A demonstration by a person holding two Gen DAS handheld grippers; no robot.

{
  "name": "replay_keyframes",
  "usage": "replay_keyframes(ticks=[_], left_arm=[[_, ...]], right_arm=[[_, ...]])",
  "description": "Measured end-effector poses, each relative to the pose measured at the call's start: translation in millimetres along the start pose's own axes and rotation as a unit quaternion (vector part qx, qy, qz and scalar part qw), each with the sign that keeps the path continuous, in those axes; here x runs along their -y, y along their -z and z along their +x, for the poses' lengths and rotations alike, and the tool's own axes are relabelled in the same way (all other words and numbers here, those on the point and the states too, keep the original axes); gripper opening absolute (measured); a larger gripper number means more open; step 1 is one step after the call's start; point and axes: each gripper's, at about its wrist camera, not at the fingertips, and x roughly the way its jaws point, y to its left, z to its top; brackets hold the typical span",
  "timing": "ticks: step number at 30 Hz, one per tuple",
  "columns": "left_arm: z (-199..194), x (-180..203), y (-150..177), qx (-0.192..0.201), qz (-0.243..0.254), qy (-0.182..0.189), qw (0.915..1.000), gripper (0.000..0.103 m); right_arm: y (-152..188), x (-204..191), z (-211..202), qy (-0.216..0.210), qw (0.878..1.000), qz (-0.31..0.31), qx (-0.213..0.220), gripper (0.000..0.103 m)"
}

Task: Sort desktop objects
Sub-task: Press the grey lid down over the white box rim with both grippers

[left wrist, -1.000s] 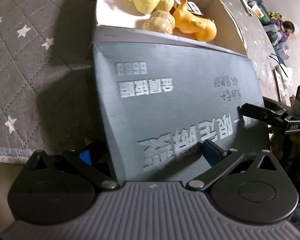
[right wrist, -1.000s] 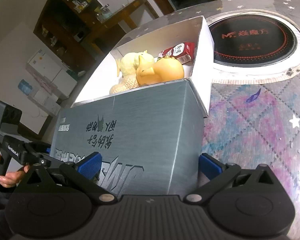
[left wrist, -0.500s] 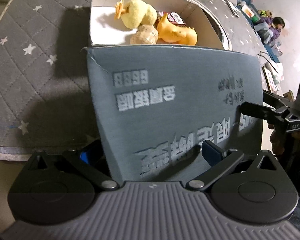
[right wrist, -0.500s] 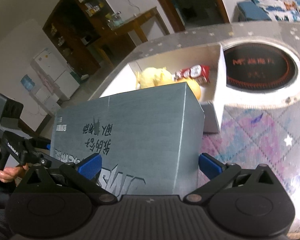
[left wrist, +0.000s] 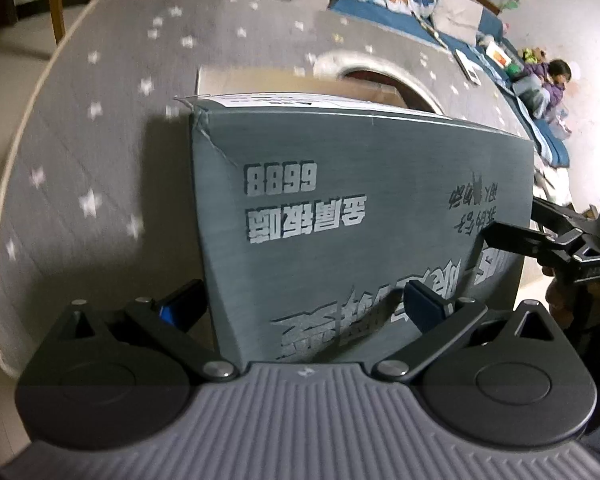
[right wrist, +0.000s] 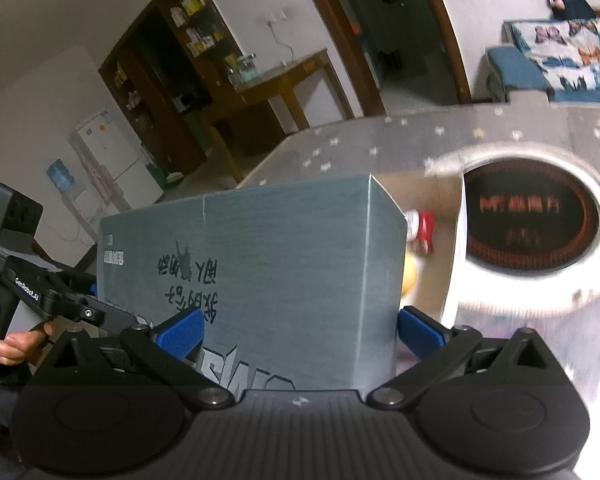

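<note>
Both tongs gripped the grey box lid (left wrist: 360, 216): the left tongs (left wrist: 300, 308) clamped its left corner at centre frame, and the right tongs (right wrist: 300, 330) clamped its right corner. Behind the lid, the open cardboard box (right wrist: 454, 240) sat on the star-patterned surface (left wrist: 100, 160), a red packet (right wrist: 422, 226) showing inside.

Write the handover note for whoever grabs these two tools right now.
Left tool: shut on the left end of the grey printed cardboard lid, one finger on each side of the flap.
Right tool: shut on the lid's right corner.
The open white-lined cardboard box sits just behind on the star-patterned grey quilted tablecloth, beside the round black induction cooktop. A red-and-white packet and something yellow show inside.
Done: objects boxed, lid held up at the box's near side.
Left: bring the lid over the box, lower it, release.
</note>
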Motion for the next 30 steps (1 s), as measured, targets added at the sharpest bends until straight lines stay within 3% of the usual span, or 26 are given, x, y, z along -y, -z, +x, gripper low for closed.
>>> replay_keyframes(ticks=[7,13,30], left_arm=[[-2.3,3.5,-52.1,0.019,0.01,-0.005,0.9998,0.103],[12.9,-1.0,-82.1,0.002,0.008,-0.003,1.0,0.103],[59.9,-39.3,-121.7,-0.05,-0.03,0.019,0.9981,0.103]], right_arm=[[-54.5,11.1,14.1,0.007,1.0,0.003,0.006,0.103],[-85.1,27.9,29.4,0.01,1.0,0.019,-0.004,0.103],[-106.5,76.2,75.3,0.008,0.994,0.093,-0.056,0.103]])
